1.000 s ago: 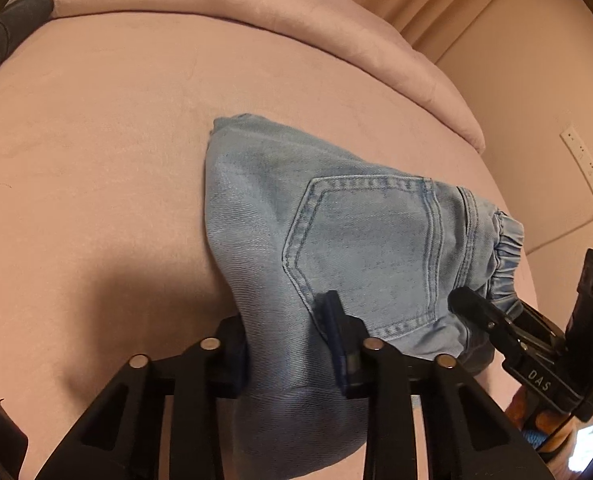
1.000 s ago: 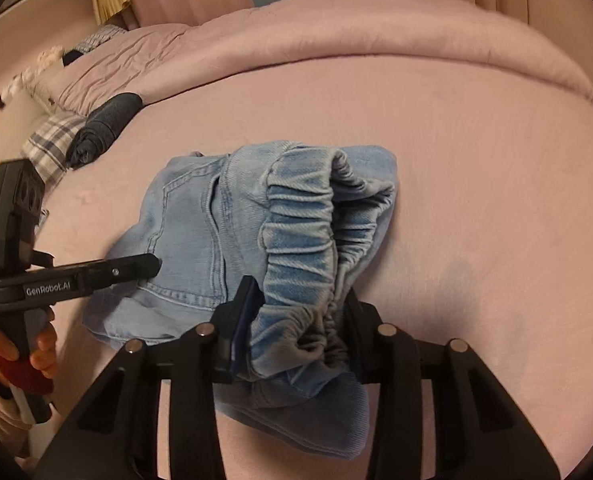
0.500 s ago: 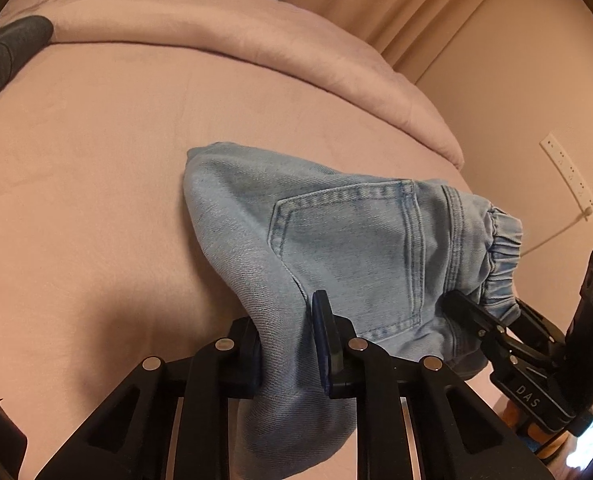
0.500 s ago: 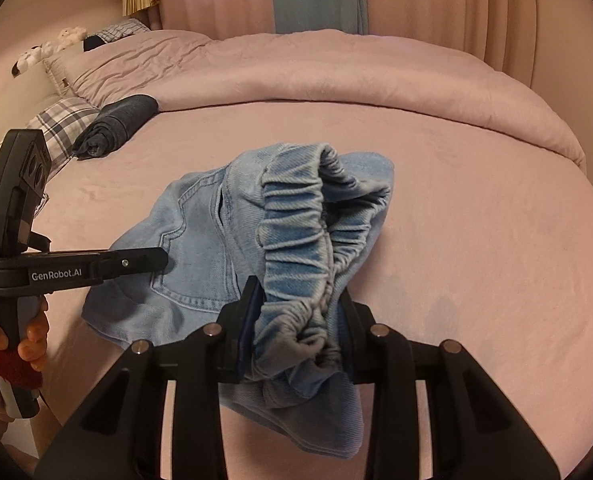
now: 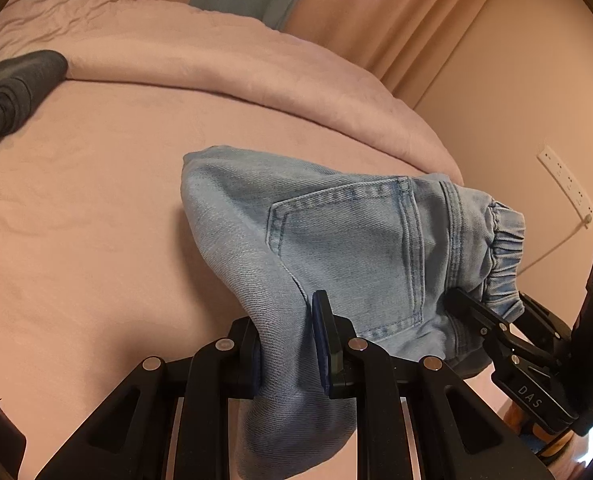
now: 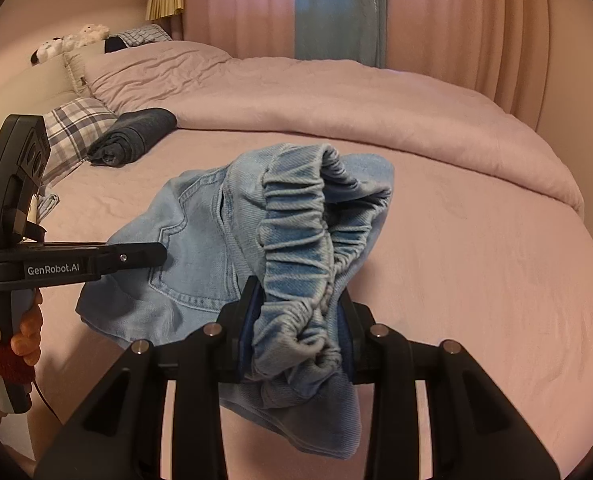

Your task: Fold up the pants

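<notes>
Light blue denim pants hang folded above a pink bed, back pocket showing. My left gripper is shut on a bunched fold of the denim near the seat side. My right gripper is shut on the gathered elastic waistband. Both ends of the pants are lifted; the lower folds droop below the jaws. In the left wrist view the right gripper shows at the right edge by the waistband. The left gripper appears at the left of the right wrist view, held by a hand.
A folded dark grey garment lies near a plaid pillow at the bed's head. A pink duvet is heaped along the far side. Curtains hang behind. A wall power strip and cord lie right of the bed.
Both grippers have risen with the pants, lifting them off the bed. The left jaws narrowed onto the denim fold at the start. More of the room behind shows now.
</notes>
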The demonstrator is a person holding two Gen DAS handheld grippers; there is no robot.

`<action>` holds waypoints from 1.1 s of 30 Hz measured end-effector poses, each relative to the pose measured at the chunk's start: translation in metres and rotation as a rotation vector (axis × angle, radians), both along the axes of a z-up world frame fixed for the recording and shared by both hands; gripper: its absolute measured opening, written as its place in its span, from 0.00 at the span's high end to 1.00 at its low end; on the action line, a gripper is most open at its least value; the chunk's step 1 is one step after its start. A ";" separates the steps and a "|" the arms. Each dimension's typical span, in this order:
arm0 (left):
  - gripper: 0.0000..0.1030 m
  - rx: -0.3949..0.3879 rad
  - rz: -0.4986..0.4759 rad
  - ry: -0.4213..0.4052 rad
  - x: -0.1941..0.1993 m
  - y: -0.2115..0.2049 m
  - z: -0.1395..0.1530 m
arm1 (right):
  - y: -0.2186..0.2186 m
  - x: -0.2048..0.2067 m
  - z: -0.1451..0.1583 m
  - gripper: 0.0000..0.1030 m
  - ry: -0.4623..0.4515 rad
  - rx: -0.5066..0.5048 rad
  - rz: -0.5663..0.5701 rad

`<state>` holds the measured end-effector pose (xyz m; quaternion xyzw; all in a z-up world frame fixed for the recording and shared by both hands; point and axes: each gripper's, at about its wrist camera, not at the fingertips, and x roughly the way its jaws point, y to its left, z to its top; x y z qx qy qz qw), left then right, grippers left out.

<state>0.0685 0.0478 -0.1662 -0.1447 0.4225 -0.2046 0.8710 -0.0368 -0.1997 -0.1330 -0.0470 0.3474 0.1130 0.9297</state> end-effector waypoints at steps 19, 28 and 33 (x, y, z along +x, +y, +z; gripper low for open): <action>0.82 0.022 0.058 -0.063 0.027 0.038 0.027 | 0.027 0.044 0.025 0.67 -0.070 -0.008 0.063; 0.82 0.025 0.064 -0.060 0.063 0.041 0.027 | 0.031 0.082 0.028 0.67 -0.080 -0.003 0.055; 0.82 0.030 0.063 -0.047 0.080 0.039 0.021 | 0.032 0.096 0.024 0.67 -0.070 -0.002 0.049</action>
